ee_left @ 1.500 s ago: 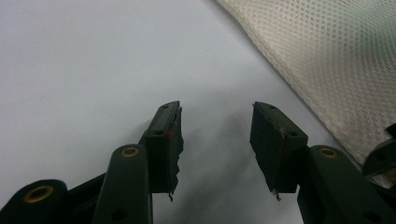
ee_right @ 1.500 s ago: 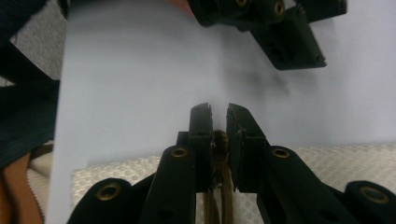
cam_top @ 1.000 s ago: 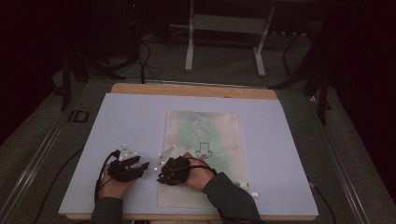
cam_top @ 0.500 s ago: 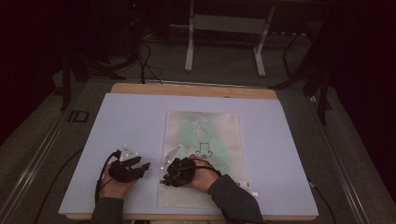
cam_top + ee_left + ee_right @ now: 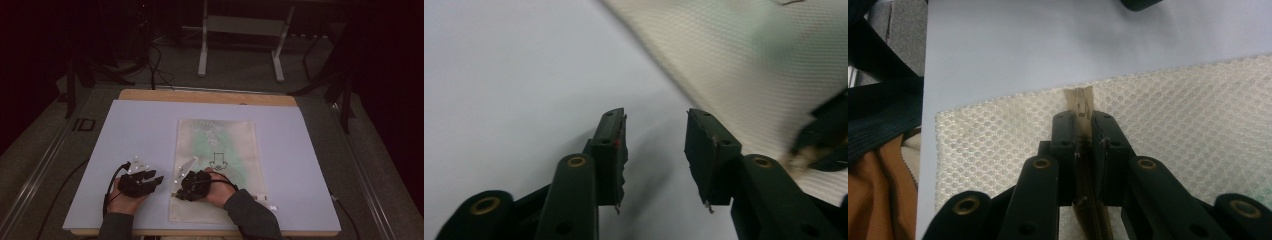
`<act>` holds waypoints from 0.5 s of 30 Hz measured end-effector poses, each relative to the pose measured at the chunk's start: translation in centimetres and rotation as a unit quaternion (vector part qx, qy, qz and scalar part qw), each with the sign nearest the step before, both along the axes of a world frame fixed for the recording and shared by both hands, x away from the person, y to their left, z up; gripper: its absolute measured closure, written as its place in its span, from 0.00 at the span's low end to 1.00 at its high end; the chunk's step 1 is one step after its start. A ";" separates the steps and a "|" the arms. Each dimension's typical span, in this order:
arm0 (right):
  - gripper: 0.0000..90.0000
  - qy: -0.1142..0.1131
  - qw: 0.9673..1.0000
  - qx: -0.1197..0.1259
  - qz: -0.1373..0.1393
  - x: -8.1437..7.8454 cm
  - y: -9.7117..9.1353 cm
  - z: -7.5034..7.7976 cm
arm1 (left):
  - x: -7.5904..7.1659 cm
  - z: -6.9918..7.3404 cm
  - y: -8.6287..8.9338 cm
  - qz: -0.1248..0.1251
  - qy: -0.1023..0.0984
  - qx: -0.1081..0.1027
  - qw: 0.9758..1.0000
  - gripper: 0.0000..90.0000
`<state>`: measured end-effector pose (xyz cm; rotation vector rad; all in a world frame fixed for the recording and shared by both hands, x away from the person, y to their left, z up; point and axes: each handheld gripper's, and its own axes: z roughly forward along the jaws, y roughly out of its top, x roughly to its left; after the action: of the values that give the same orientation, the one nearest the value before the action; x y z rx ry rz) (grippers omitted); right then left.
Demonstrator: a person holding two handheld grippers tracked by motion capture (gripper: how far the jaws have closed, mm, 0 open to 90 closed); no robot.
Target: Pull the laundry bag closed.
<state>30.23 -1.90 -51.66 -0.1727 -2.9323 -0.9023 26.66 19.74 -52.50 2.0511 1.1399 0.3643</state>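
A cream mesh bag (image 5: 220,165) with a green print lies flat in the middle of the table. At its near left edge, the right gripper (image 5: 181,191) points left, shut on a small tan tab (image 5: 1081,102) that sticks out from the edge of the mesh bag (image 5: 1173,100). The right gripper (image 5: 1082,117) has its jaws pressed together on that tab. Just left of the bag, the left gripper (image 5: 156,180) rests over the mat. The left gripper (image 5: 655,120) stands open with nothing between its jaws, and the bag's (image 5: 749,60) edge runs to their right.
A pale mat (image 5: 135,130) covers the wooden table (image 5: 200,96). A metal stand (image 5: 240,30) and cables sit on the dark floor beyond the table. Both forearms reach in over the table's near edge.
The right hand has shifted slightly toward the near edge of the bag. The left gripper has hardly moved.
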 end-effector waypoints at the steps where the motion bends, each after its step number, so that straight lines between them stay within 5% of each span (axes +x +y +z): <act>1: 0.91 -0.001 1.000 0.000 0.000 0.0 0.0 0.0 | -0.1 0.1 -0.1 -0.004 -0.001 -0.002 1.000 0.68; 7: 0.91 -0.014 1.000 0.000 -0.001 -0.4 0.1 -0.1 | -0.6 0.4 -1.0 -0.036 0.006 -0.011 0.999 0.84; 15: 0.91 -0.023 1.000 -0.001 -0.002 -0.6 0.1 -0.1 | -0.8 0.5 -2.9 -0.077 0.016 0.006 0.997 0.99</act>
<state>29.62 -1.80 -51.79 -0.1590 -2.9769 -0.9155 25.83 16.80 -52.04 2.1463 0.9917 0.2641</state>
